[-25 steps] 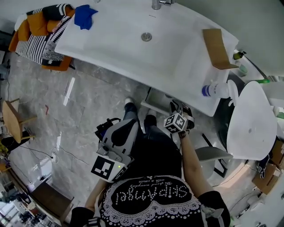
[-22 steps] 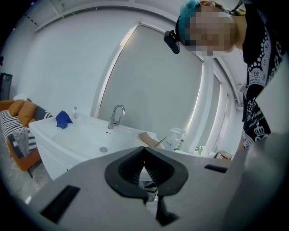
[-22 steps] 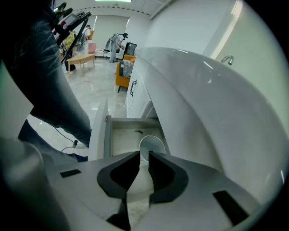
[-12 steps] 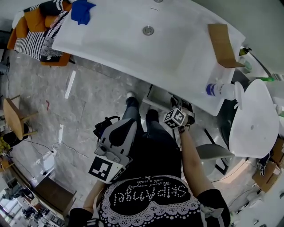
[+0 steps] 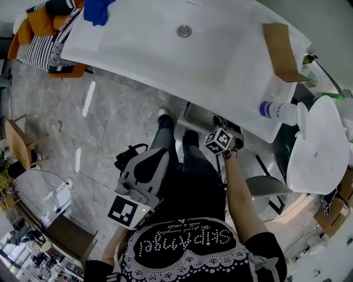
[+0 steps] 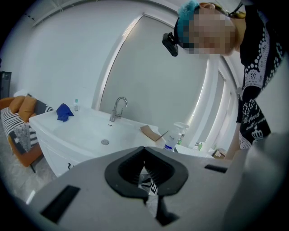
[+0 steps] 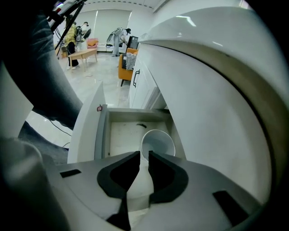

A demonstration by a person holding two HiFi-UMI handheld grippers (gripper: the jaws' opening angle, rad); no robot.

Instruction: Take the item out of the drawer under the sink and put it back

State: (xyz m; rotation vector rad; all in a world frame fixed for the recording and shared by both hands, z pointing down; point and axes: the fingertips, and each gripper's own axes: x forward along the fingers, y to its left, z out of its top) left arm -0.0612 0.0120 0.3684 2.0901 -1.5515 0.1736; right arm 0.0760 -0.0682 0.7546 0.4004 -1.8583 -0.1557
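1. Sink (image 5: 143, 49): a large white basin fills the top of the head view. Its drain (image 5: 184, 31) lies in the basin floor, and the faucet (image 6: 118, 107) stands at the far rim in the left gripper view.
2. Person (image 5: 187, 242): stands in front of the sink in a black printed top and dark trousers, one tool in each hand.
3. White oval lid (image 5: 320, 148): sits at the right of the sink, apart from it.
4. Drawer (image 7: 118, 135): pulled out from under the sink, just ahead of the person's feet. Its pale floor and its front panel (image 7: 88, 126) show in the right gripper view.
5. Left gripper (image 6: 143, 149): held at the person's left side, well apart from the drawer and aimed toward the sink. The pad tips are pressed together and nothing is between them.
6. Right gripper (image 7: 144, 154): points steeply down over the open drawer, with its marker cube (image 5: 219, 140) uppermost in the head view. The jaws stand narrowly apart and pinch the wall of the cup.
7. Cup (image 7: 158, 140): white, with its mouth facing up toward the camera. It sits inside the outline of the drawer, toward the cabinet side. Whether its base rests on the drawer floor cannot be determined.
8. Items on the sink top:
   - Cardboard piece (image 5: 283, 49), at the right end.
   - Spray bottle (image 5: 278, 112), white with a blue label, near the right front corner.
   - Blue cloth (image 5: 98, 8), at the left end.
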